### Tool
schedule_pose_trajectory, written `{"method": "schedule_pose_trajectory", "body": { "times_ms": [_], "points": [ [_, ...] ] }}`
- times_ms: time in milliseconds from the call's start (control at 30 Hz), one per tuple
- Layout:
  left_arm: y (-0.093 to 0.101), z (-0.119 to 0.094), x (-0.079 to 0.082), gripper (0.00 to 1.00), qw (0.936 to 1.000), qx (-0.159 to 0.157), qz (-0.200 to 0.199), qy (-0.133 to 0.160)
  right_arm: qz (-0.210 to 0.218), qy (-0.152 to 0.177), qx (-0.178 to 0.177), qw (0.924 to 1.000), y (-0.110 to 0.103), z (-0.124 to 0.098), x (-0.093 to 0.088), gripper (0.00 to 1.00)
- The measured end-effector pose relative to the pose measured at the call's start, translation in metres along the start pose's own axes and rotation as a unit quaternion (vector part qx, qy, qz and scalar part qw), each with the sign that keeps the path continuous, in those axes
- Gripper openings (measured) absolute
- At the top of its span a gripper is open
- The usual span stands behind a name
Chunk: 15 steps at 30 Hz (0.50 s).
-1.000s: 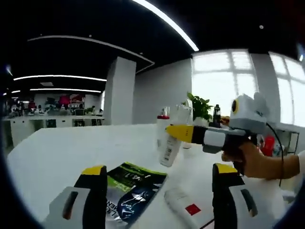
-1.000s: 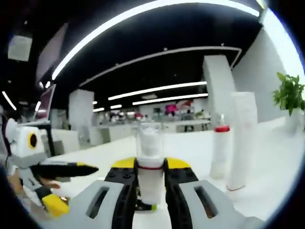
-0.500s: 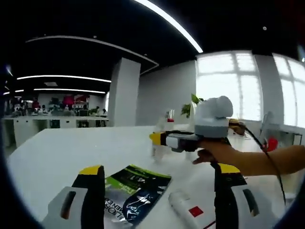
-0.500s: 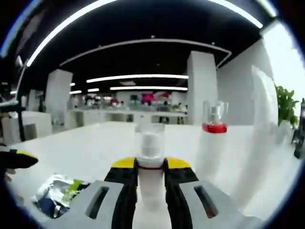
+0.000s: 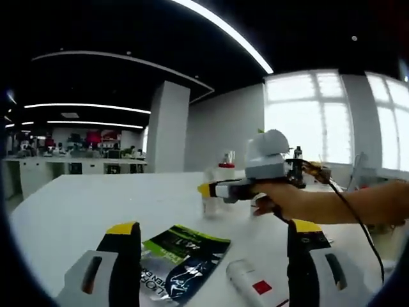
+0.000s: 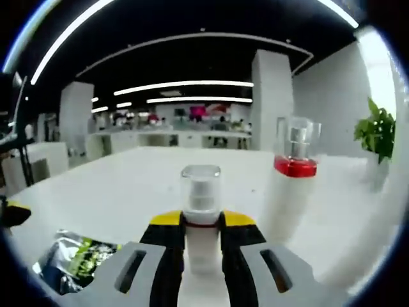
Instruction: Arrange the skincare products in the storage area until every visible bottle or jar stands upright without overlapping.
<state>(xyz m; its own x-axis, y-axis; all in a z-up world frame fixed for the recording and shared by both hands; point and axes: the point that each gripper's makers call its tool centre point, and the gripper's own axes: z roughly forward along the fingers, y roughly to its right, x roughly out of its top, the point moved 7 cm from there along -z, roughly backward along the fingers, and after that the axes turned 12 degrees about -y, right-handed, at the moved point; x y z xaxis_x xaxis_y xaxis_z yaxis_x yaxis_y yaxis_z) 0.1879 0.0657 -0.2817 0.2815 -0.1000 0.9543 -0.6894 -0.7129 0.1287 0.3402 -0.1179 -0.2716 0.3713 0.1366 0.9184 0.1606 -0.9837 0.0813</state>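
Note:
My left gripper (image 5: 214, 228) is open, low over the white table (image 5: 77, 204). A green and black sachet (image 5: 181, 254) and a white tube with a red square (image 5: 248, 281) lie flat between its jaws. My right gripper (image 6: 201, 220) is shut on a white pump bottle (image 6: 200, 208) with a clear cap, held upright. Just to its right stands a white bottle with a red collar (image 6: 291, 185). In the left gripper view the right gripper (image 5: 211, 190) reaches in from the right, held by a hand (image 5: 287, 201), beside the red-collared bottle (image 5: 225, 171).
A tall white container (image 6: 383, 217) stands at the right edge of the right gripper view, with a potted plant (image 6: 377, 131) behind it. The sachet (image 6: 75, 259) lies at the lower left there. Office desks and pillars fill the background.
The right gripper has carried the pump bottle leftward across the left gripper view, ending next to the red-collared bottle, which now looks nearer. The left gripper has stayed in place.

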Motion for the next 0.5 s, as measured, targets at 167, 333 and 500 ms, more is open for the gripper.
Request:
{"method": "schedule_pose_trajectory", "body": {
  "times_ms": [167,333,500],
  "points": [
    [0.000,0.001,0.000,0.98,1.0000,0.001,0.001,-0.001,0.028,-0.007,0.005,0.9996,0.005,0.009,0.007,0.19],
    [0.000,0.002,-0.001,0.98,1.0000,0.002,0.002,-0.001,0.018,0.001,0.003,0.9998,0.003,0.011,0.007,0.19],
    [0.000,0.002,0.000,0.97,1.0000,0.001,0.003,0.002,0.021,0.008,-0.002,0.9998,0.003,0.012,0.009,0.19]
  ]
}}
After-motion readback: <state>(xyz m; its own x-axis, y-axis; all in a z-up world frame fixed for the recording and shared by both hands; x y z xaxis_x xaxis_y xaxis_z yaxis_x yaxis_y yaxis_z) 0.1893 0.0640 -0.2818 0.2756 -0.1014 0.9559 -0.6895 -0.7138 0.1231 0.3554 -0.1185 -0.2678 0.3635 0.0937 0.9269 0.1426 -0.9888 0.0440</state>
